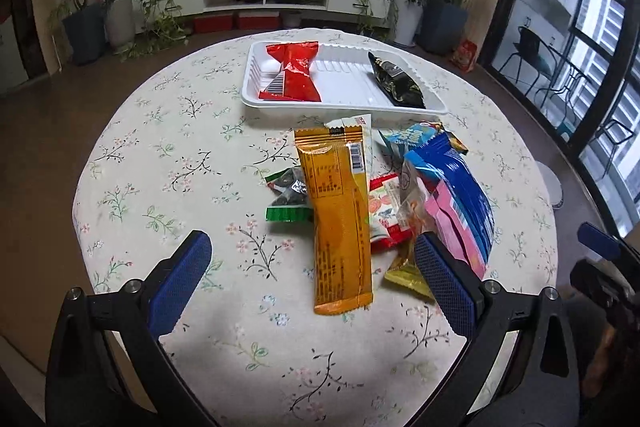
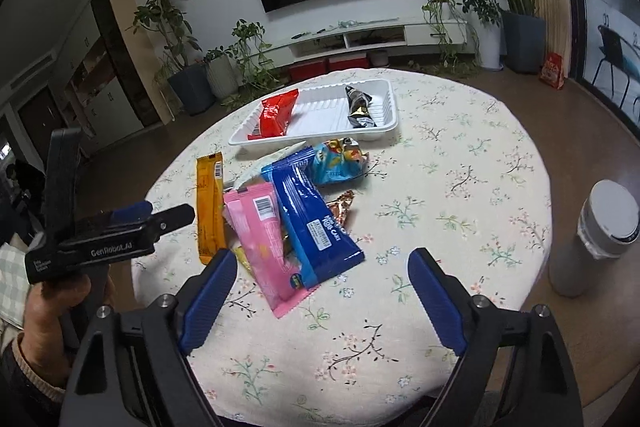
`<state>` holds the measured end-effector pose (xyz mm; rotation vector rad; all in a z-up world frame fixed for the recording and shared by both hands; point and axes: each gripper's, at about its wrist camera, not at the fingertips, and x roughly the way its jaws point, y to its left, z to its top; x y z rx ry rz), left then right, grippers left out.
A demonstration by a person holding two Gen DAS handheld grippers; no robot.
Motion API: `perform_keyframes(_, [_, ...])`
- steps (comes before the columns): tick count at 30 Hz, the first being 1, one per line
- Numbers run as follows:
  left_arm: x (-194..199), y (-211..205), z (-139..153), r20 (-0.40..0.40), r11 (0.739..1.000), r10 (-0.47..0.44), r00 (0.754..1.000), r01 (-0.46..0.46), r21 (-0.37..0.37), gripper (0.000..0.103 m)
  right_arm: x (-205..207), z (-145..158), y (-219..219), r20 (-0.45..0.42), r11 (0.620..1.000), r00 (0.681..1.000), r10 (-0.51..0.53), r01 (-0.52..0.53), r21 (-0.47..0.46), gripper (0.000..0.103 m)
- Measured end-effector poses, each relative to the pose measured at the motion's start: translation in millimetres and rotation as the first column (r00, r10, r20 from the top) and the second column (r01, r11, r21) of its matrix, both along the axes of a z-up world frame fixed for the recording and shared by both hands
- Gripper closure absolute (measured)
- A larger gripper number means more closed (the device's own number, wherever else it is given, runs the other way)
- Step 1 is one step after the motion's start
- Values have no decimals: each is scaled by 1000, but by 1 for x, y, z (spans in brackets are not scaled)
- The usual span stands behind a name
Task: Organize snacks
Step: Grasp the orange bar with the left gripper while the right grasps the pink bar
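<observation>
A white tray point(image 1: 352, 107) at the table's far side holds a red packet point(image 1: 294, 75) and a black packet point(image 1: 394, 81). A pile of snacks lies in front of it: an orange bar point(image 1: 340, 211), a blue pack point(image 1: 456, 183), a pink pack point(image 1: 452, 227), a green-edged packet point(image 1: 288, 193). My left gripper point(image 1: 312, 247) is open just above the table, straddling the orange bar's near end. My right gripper point(image 2: 322, 263) is open over the near ends of the pink pack point(image 2: 264, 239) and blue pack point(image 2: 312, 215). The tray point(image 2: 384, 131) and orange bar point(image 2: 210, 203) also show there.
The round table with a floral cloth point(image 1: 180, 155) drops off on all sides. The left gripper's body point(image 2: 100, 239) shows at the left of the right wrist view. A grey canister point(image 2: 592, 239) stands off the table's right. Potted plants and a TV cabinet line the far wall.
</observation>
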<state>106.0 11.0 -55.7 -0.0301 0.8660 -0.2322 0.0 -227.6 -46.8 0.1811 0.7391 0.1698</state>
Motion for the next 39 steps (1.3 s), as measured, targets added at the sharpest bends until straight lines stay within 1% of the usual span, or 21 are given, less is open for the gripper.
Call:
perform_keyframes(1, [5, 0, -1, -13, 1000, 4, 1000, -4, -12, 1, -2, -2, 2, 2, 1000, 1000, 6, -6, -1, 13])
perform_keyframes(2, [13, -2, -3, -31, 1000, 4, 999, -4, -24, 5, -3, -3, 3, 2, 1000, 1000, 16, -16, 3, 13])
perform_keyframes(3, [15, -4, -4, -38, 1000, 6, 999, -7, -21, 13, -3, -3, 5, 1, 1000, 1000, 22, -22, 6, 13])
perform_keyframes(4, [17, -7, -5, -40, 1000, 13, 999, -14, -6, 17, -3, -4, 6, -1, 1000, 1000, 27, -27, 5, 13])
perform_keyframes(5, [19, -8, -6, -42, 1000, 17, 999, -17, 6, 25, -3, -5, 8, -3, 1000, 1000, 31, -31, 2, 14])
perform_keyframes(7, [23, -10, -10, -54, 1000, 21, 998, -20, 21, 32, -2, -6, 11, -5, 999, 999, 38, -38, -5, 15])
perform_keyframes(8, [26, -10, -15, -68, 999, 27, 997, -25, 36, 33, -2, -6, 12, -5, 999, 999, 44, -44, -6, 15])
perform_keyframes(11, [33, -8, -24, -100, 999, 37, 994, -33, 41, 33, 0, -8, 14, -7, 999, 999, 52, -52, -2, 15])
perform_keyframes(13, [35, -7, -25, -101, 999, 39, 994, -36, 33, 33, 1, -8, 15, -8, 998, 998, 55, -55, 1, 15])
perform_keyframes(17, [43, -13, -23, -92, 999, 26, 995, -22, 41, 33, 2, -10, 16, -11, 998, 998, 60, -60, -4, 15])
perform_keyframes(18, [46, -13, -24, -98, 999, 19, 995, -16, 31, 41, 2, -10, 16, -11, 998, 998, 62, -62, -4, 16])
perform_keyframes(19, [48, -12, -25, -112, 1000, 7, 994, -7, 4, 62, 2, -10, 16, -8, 998, 998, 63, -63, -6, 16])
perform_keyframes(20, [49, -11, -27, -123, 1000, -7, 992, 3, -31, 68, 2, -10, 15, -8, 998, 998, 63, -64, -8, 17])
perform_keyframes(21, [49, -10, -28, -130, 999, -10, 991, 4, -49, 69, 3, -10, 15, -10, 998, 998, 64, -64, -8, 18])
perform_keyframes(23, [48, -9, -29, -128, 999, -10, 992, 4, -44, 71, 4, -11, 15, -14, 998, 998, 63, -63, -4, 19])
perform_keyframes(26, [47, -1, -29, -133, 996, -1, 991, -10, -84, 72, 4, -11, 14, -17, 998, 998, 63, -63, -2, 19])
perform_keyframes(29, [43, 7, -28, -134, 994, 0, 991, -15, -109, 73, 4, -11, 14, -16, 998, 998, 61, -61, -8, 19])
perform_keyframes(31, [42, 10, -28, -136, 993, -3, 991, -13, -113, 79, 5, -12, 15, -15, 998, 998, 61, -61, -12, 19])
perform_keyframes(34, [38, 15, -30, -151, 990, -18, 988, -3, -139, 80, 6, -14, 17, -15, 998, 998, 66, -66, -23, 19])
perform_keyframes(37, [32, 20, -31, -162, 986, -24, 986, -4, -168, 80, 7, -14, 20, -15, 996, 997, 76, -76, -42, 23])
perform_keyframes(39, [26, 23, -30, -161, 985, -29, 986, 1, -173, 81, 10, -14, 24, -15, 994, 996, 88, -89, -61, 29])
